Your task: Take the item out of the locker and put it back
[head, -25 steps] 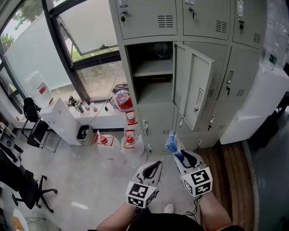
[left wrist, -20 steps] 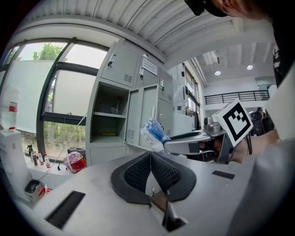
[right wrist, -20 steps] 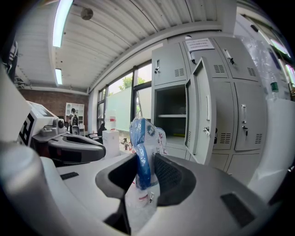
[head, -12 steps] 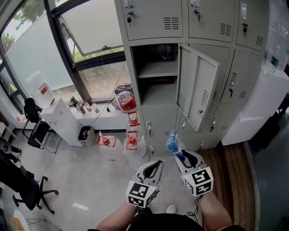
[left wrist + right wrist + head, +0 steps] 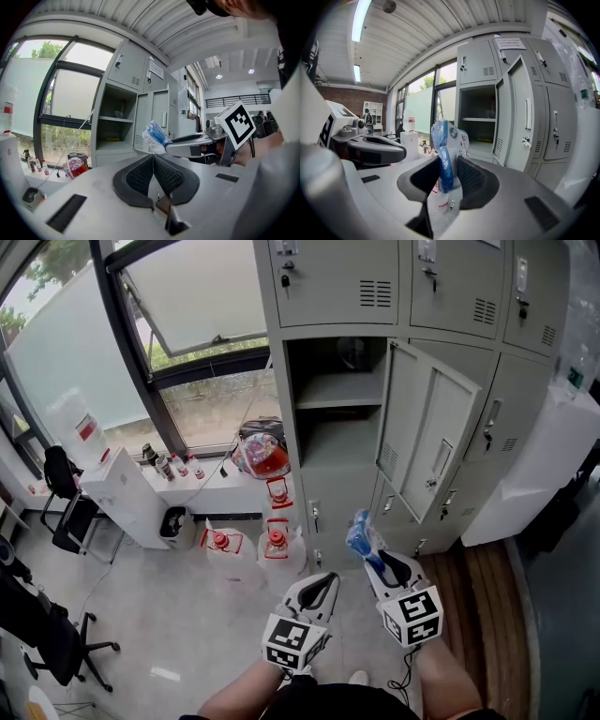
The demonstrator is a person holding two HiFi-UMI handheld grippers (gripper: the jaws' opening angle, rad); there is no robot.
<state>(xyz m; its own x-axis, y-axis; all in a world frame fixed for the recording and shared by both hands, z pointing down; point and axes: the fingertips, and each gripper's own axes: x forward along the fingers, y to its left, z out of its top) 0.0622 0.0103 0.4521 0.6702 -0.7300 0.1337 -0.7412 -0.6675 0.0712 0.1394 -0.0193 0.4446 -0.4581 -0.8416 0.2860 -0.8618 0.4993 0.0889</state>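
The right hand-held gripper (image 5: 379, 565) clamps a blue-and-white plastic packet (image 5: 360, 538), held out in front of the grey locker (image 5: 323, 479), lower than its open compartment and near its swung-open door (image 5: 427, 442). The left hand-held gripper (image 5: 327, 580), jaws pressed together on nothing, also faces the locker

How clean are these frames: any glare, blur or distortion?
Head view: sharp, window washed out by daylight. Left gripper view: heavy fisheye, dark corners, blurred right edge. Right gripper view: same fisheye, ceiling light glaring, packet slightly soft.
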